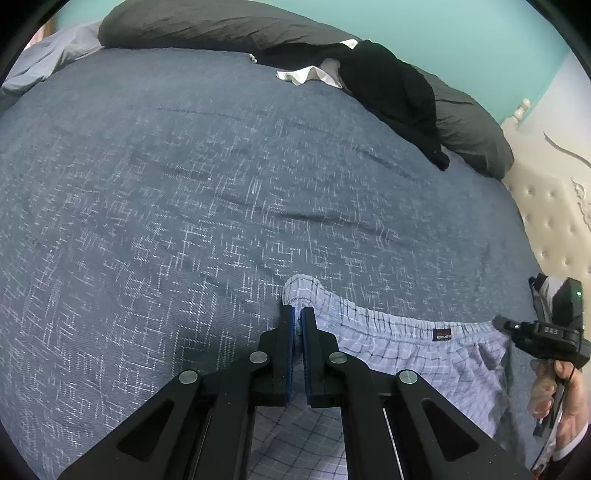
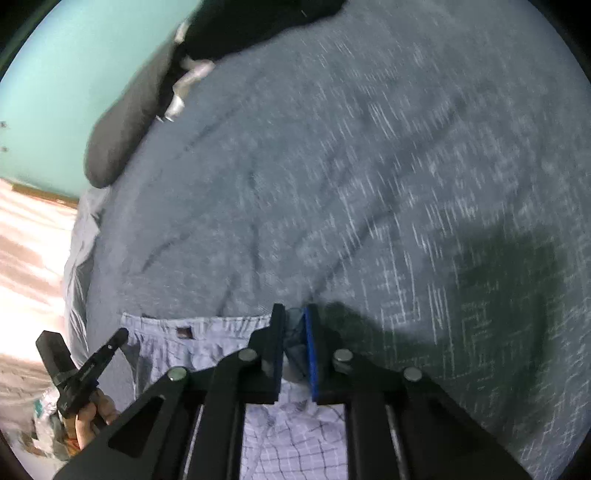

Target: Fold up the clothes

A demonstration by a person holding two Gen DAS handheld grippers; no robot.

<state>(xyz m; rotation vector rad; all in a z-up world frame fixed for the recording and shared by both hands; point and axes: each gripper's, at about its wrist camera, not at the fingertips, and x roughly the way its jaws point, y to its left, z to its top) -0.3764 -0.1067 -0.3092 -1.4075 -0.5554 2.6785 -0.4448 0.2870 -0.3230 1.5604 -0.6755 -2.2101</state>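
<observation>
A pair of pale blue checked shorts (image 1: 388, 354) lies on the blue-grey woven bedspread (image 1: 184, 184), near its close edge, with the elastic waistband stretched in a line between the two tools and turned toward the far pillows; the rest of the cloth falls back toward the cameras, so the garment's long axis runs across the bed from one tool to the other. The left gripper (image 1: 298, 314) has its jaws nearly together, nipping one end of the waistband, a corner of which stands up just past the tips. The right gripper (image 2: 294, 314) has its jaws narrow too, with the other end of the band bunched between the blue pads (this view is smeared by motion, so the pads' contact is hard to judge finely). A small dark label (image 1: 442, 334) sits on the waistband between the two grips. Dark grey pillows (image 1: 221, 22) and a heap of black and white clothes (image 1: 369, 74) lie along the far side, against a teal wall (image 1: 461, 29).
</observation>
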